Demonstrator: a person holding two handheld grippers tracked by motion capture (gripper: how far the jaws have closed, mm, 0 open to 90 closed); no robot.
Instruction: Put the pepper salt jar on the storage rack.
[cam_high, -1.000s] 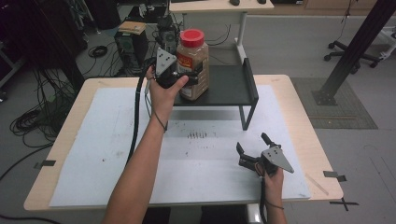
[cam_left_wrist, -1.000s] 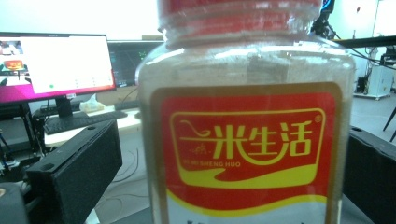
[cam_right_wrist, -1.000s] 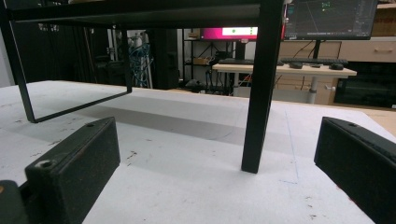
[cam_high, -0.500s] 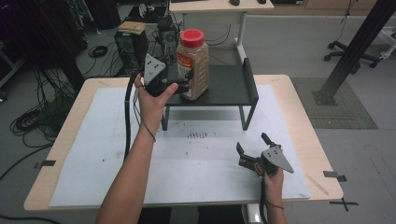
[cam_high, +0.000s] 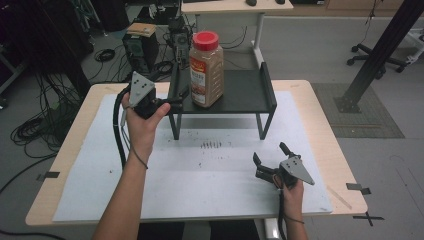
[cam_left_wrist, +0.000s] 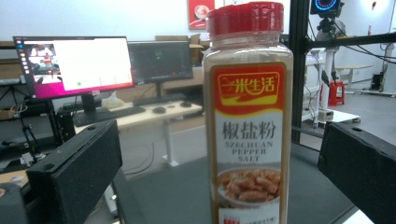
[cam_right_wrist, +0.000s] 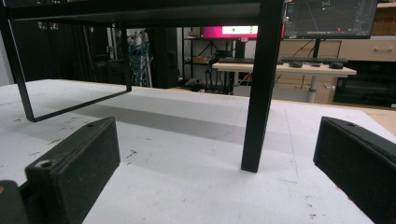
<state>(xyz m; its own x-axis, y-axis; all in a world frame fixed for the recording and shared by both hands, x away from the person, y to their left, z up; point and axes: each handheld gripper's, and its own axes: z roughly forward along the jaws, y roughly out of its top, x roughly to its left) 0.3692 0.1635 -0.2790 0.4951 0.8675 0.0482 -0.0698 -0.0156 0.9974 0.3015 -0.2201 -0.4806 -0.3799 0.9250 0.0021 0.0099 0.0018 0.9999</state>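
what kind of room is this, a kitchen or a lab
Most likely a lab or tech workspace, not a kitchen: computer monitors on desks, cables piled on the floor, and a marked test table under the jar.

Plastic, metal, wood and paper

Clear glossy plastic seasoning bottle (cam_left_wrist: 248, 126) with a red ribbed cap (cam_left_wrist: 245, 17); matt black metal shelf (cam_high: 240, 92); pale wooden table (cam_high: 325, 130) under scuffed white paper sheet (cam_high: 190, 175).

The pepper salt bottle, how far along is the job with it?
Done: the pepper salt bottle stands upright on the black shelf. In hand: nothing; the left gripper is open beside it, the right gripper open on the table. Whether more remains is unclear.
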